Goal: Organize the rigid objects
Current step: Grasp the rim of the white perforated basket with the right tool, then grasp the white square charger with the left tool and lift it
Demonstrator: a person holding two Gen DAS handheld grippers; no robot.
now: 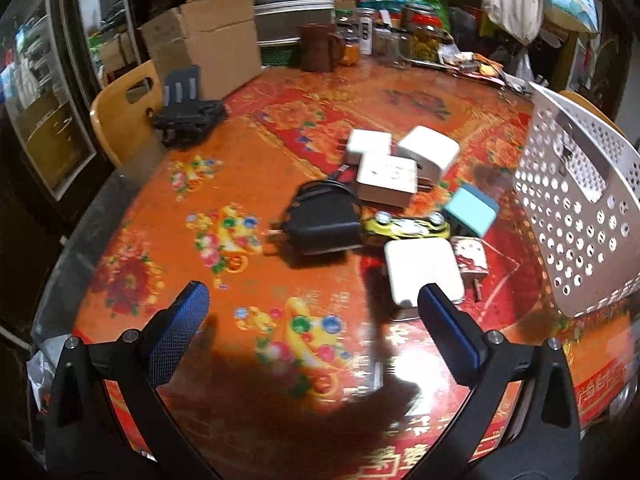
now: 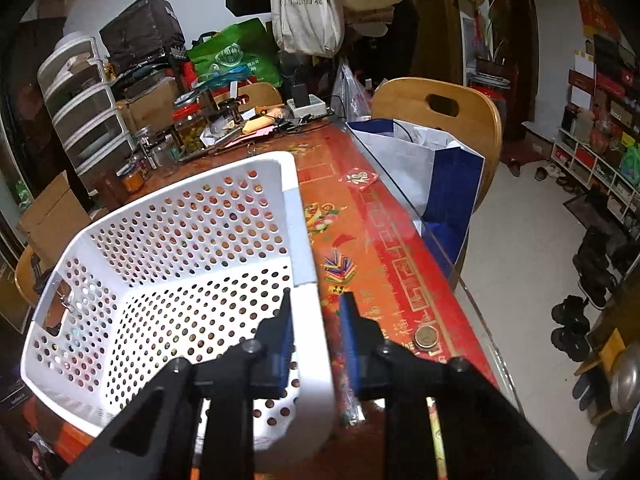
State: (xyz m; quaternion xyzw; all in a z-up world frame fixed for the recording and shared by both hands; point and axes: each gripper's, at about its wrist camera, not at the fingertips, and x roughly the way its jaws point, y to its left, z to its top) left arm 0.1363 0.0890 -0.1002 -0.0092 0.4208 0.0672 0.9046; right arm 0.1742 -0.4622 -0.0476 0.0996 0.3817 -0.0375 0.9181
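Observation:
A cluster of chargers lies mid-table in the left wrist view: a black adapter with its cord (image 1: 320,220), three white plugs (image 1: 386,180) behind it, a flat white square adapter (image 1: 422,270), a teal plug (image 1: 472,210), a patterned plug (image 1: 470,258) and a yellow toy-like piece (image 1: 404,228). My left gripper (image 1: 312,292) hangs open above the cloth, just short of the square adapter, holding nothing. The white perforated basket (image 1: 580,208) stands tilted at the right. My right gripper (image 2: 316,308) is shut on the basket's near rim (image 2: 292,208), one finger inside and one outside.
Jars (image 1: 400,40), a brown jug and cardboard boxes (image 1: 208,44) crowd the table's far side. A black folded stand (image 1: 188,116) lies far left by a wooden chair (image 1: 120,116). A blue-white bag (image 2: 436,176) sits on another chair past the glass edge. A coin (image 2: 426,336) lies near it.

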